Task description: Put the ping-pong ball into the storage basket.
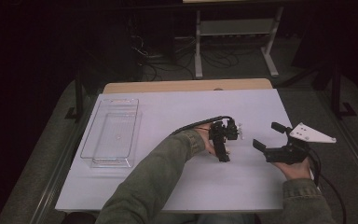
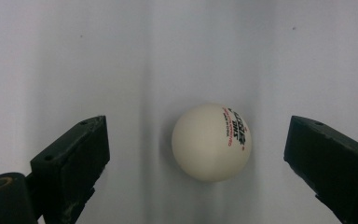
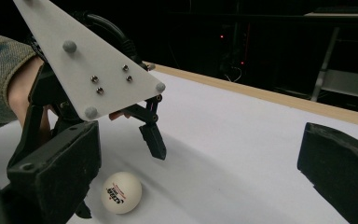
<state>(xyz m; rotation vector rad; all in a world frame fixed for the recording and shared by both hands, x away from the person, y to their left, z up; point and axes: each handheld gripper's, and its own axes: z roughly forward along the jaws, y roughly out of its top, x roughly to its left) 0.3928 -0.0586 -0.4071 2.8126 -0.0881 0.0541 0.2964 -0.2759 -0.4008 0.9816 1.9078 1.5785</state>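
While both hands rest low over the white table [image 1: 177, 186], the table-tennis ball [image 2: 211, 142] is the landmark here. Right gripper [image 1: 274, 138] sits just right of the ball, jaws spread wide with nothing between them; its grey three-cornered plate [image 1: 313, 133] is on top. In the right gripper view the ball [image 3: 121, 192] lies on the table near the lower left jaw, red and black print facing the camera. Left gripper [image 2: 196, 154] hangs directly over the ball, pointing down, jaws apart on either side of it, not touching, gaps visible both sides. From above, the left gripper [image 1: 224, 148] is at the table's middle, olive sleeve [image 1: 154, 182] behind it. Clear plastic bin [image 1: 112, 133] stands well left of the ball, near the table's left edge. Farther off beyond the ball: the table's wooden edge [image 1: 186, 86], then a grey shelf frame [image 1: 235, 28] on the dark floor.
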